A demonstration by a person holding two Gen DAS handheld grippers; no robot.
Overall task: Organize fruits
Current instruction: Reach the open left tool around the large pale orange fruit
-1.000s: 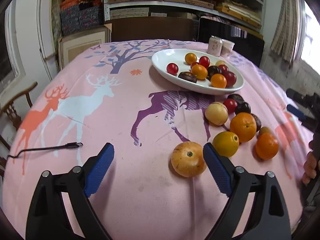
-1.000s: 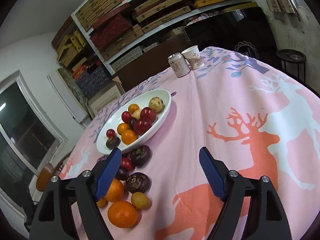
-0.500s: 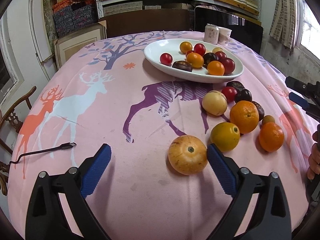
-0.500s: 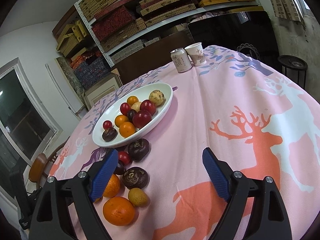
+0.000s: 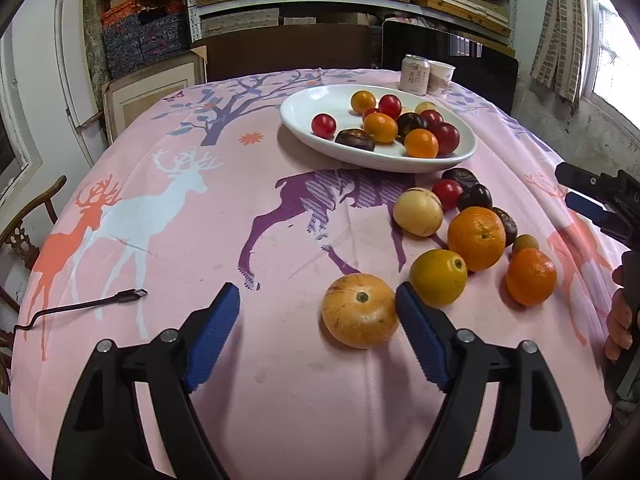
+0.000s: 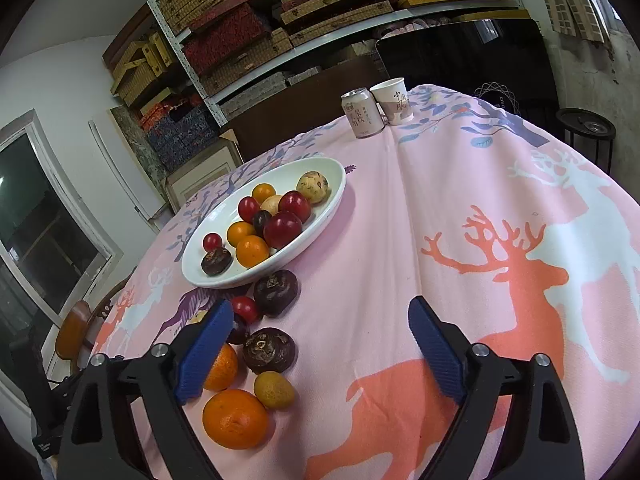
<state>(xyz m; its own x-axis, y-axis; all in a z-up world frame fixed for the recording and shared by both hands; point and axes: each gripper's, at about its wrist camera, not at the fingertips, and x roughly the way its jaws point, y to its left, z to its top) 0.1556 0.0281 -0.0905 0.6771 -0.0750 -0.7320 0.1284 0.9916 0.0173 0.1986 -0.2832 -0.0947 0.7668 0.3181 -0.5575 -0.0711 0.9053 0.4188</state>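
Note:
My left gripper (image 5: 318, 306) hovers low over the pink cloth, its jaws closing. A yellow-orange round fruit (image 5: 360, 316) lies between them, right by the right finger (image 5: 420, 336) and far from the left one, so nothing grips it. More loose fruit lies beyond: a yellow one (image 5: 438, 278), two oranges (image 5: 476, 232), a pale round one (image 5: 418, 212). The white plate (image 5: 304, 118) holds several small fruits. My right gripper (image 6: 320, 310) is opening over bare cloth, beside an orange (image 6: 235, 418), a small yellow fruit (image 6: 274, 390) and a dark chestnut (image 6: 269, 350).
A drink can (image 5: 415, 74) and paper cup (image 5: 440, 77) stand at the table's far edge. A black cable (image 5: 92, 304) lies on the cloth at the left. A wooden chair (image 5: 24, 232) stands beside the table, shelves of boxes behind. A hand (image 5: 620, 320) shows at the right edge.
The left jaws have drawn closer together around the yellow-orange fruit. The right jaws have spread a little wider. Both hands have stayed nearly in place.

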